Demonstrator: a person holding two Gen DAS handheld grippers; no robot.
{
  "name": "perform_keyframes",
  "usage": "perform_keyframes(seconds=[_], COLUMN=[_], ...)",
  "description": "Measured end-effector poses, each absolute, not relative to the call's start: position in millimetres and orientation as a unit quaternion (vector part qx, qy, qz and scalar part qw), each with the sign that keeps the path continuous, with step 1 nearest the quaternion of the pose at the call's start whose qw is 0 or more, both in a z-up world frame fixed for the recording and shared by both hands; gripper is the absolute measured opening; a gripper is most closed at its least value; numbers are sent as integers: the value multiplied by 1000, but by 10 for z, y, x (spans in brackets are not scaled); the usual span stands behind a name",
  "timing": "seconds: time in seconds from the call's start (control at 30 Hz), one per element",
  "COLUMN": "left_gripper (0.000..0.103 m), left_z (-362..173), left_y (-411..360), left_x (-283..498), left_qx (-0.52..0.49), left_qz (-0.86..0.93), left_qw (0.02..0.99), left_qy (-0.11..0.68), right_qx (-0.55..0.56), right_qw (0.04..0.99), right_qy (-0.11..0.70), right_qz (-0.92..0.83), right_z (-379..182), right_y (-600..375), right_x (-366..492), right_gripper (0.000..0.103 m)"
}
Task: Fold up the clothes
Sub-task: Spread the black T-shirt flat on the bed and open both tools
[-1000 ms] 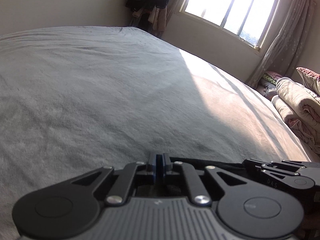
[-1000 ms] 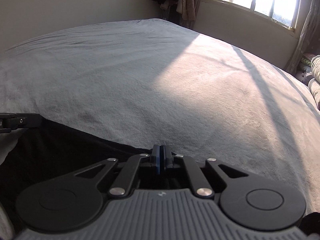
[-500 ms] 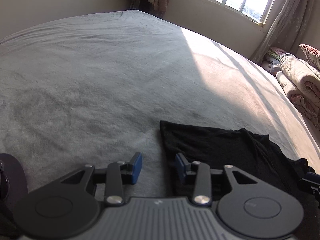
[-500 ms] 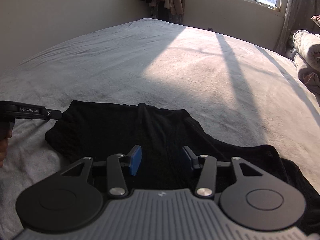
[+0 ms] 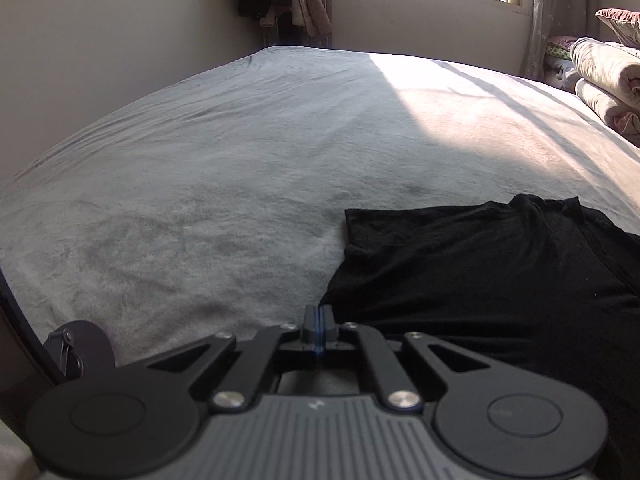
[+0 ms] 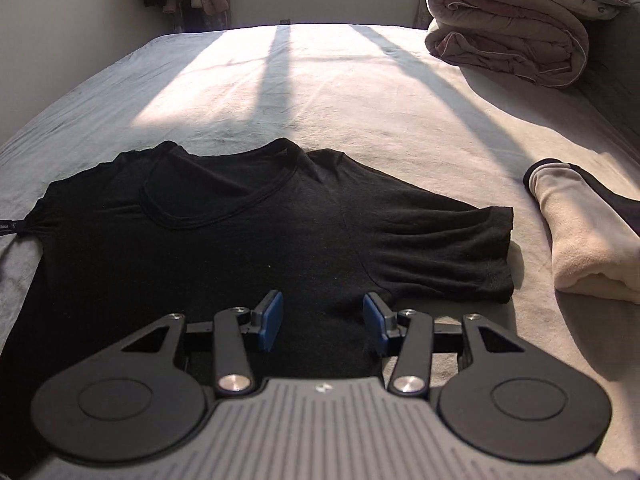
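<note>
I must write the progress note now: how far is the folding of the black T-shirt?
Done: the black T-shirt lies spread flat on the bed, neckline up. In hand: the left gripper is shut at its sleeve edge; the right gripper hovers open above it. Left: every fold.

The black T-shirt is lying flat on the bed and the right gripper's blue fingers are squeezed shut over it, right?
Not quite. The black T-shirt does lie flat on the bed, but the right gripper is open, its blue fingers apart above the cloth. The right wrist view shows it.
</note>
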State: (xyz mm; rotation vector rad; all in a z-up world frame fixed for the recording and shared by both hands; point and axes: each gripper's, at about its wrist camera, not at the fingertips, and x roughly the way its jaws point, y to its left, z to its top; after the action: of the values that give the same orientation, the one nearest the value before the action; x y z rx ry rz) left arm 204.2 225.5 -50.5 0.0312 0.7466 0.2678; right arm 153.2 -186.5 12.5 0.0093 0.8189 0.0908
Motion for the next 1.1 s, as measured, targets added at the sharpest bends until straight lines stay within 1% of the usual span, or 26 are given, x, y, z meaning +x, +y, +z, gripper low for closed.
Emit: perform_keyframes(seconds=[0.07, 0.1, 0.17, 0.23, 0.27, 0.3, 0.43, 0.6, 0.8, 0.87, 0.9, 0.93, 0.97, 1.1], left_gripper=[2, 4, 5, 13, 19, 22, 25, 25, 24, 24, 24, 24, 24, 25], left_z=[-436, -397, -282, -189, -152, -129, -147, -281, -442, -535, -592, -650, -678, -669], left_y=[2211, 2192, 2192, 2177, 2152, 2096, 1801, 1379, 1130, 1071, 1063, 1062, 1069, 1129], left_x=[2049, 2050, 2057, 2101, 2135, 2195, 2449, 2776, 3003, 3049, 3075, 3099, 3100, 3114], left_qx=[39, 49, 53, 45, 39, 37, 6, 51, 74, 92, 96, 97, 95, 77], left_qz=[139, 144, 156, 150, 141, 127, 43, -3, -36, -39, -34, -29, -28, -32], left_qw=[917, 914, 917, 922, 925, 927, 939, 945, 955, 955, 954, 953, 953, 954], left_qy=[372, 375, 363, 355, 351, 350, 341, 323, 286, 278, 282, 287, 287, 290], right_qx=[7, 7, 4, -2, -4, -6, -10, 5, 29, 26, 25, 26, 27, 14], right_qw=[916, 916, 918, 921, 922, 923, 928, 933, 932, 932, 932, 933, 936, 944], right_qy=[399, 399, 394, 387, 384, 381, 369, 357, 352, 354, 355, 353, 347, 329], right_qz=[41, 42, 47, 50, 52, 52, 51, 41, 85, 77, 71, 61, 47, 11], right_z=[84, 69, 51, 39, 31, 21, -28, -74, -197, -267, -303, -332, -347, -388], right_y=[-1909, -1930, -1944, -1946, -1950, -1955, -1992, -2109, -2137, -2125, -2122, -2134, -2156, -2159], right_x=[1578, 1597, 1650, 1750, 1814, 1884, 2238, 2728, 3131, 3203, 3233, 3257, 3270, 3292], right_gripper=[49, 49, 50, 53, 53, 53, 53, 53, 53, 47, 22, 2, 4, 3])
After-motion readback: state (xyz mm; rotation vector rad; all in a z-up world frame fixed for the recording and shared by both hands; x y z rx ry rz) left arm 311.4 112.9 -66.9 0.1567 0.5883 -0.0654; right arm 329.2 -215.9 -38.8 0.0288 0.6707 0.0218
